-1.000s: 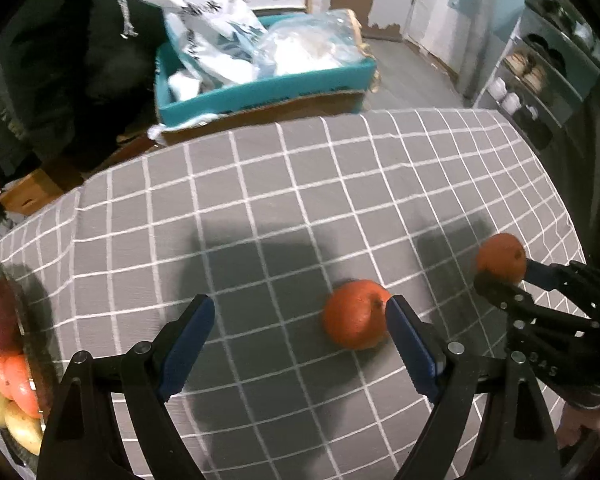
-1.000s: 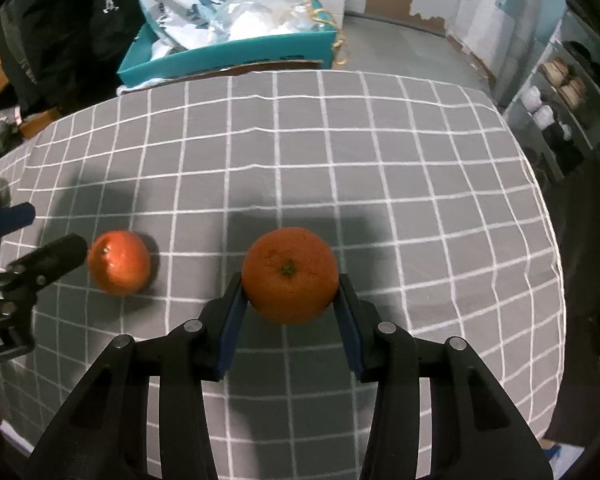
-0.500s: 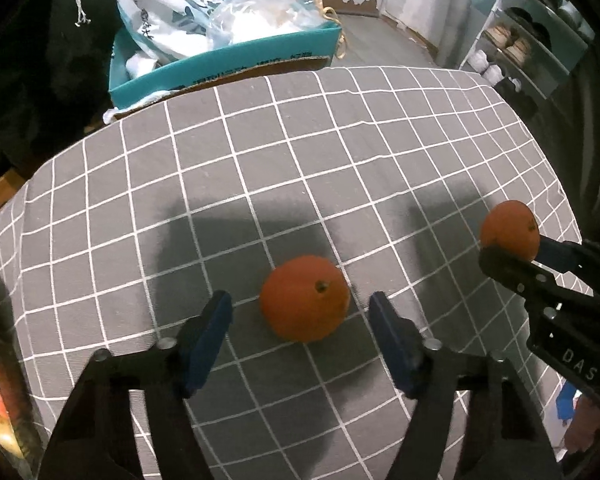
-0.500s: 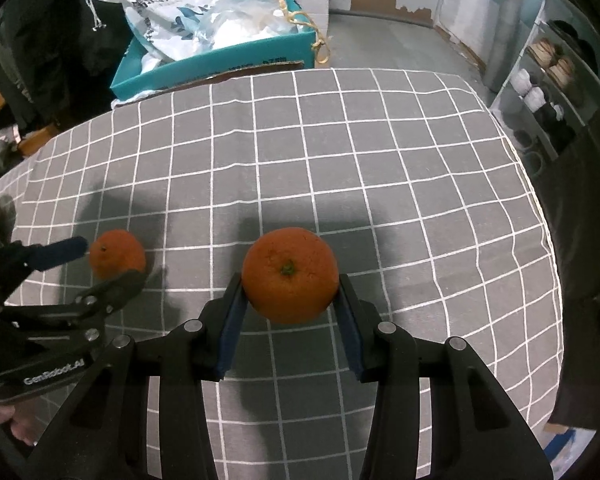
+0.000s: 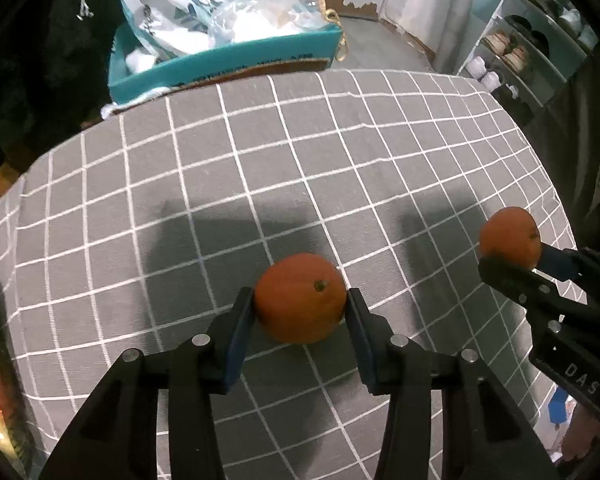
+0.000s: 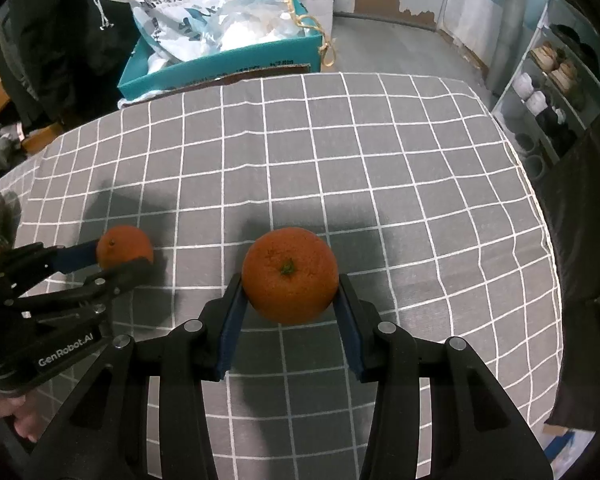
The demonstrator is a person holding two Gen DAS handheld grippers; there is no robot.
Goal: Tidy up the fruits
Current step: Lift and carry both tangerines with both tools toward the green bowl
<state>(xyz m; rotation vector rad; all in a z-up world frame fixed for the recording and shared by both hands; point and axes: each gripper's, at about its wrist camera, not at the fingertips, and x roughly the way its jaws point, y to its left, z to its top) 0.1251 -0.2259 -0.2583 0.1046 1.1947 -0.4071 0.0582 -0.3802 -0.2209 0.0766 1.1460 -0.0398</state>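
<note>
I read the left gripper [image 5: 300,308] as clamped on an orange [image 5: 301,297], both blue pads touching its sides, the fruit low on the checked tablecloth [image 5: 260,152]. The right gripper [image 6: 290,294] grips a second orange [image 6: 290,275], stem facing the camera (whether it clears the cloth I cannot tell). From the left wrist view that pair sits at 3 o'clock; from the right wrist view the left pair sits at 9 o'clock. A teal box [image 6: 220,68] with plastic bags [image 6: 180,12] stands at 12 o'clock beyond the table.
</note>
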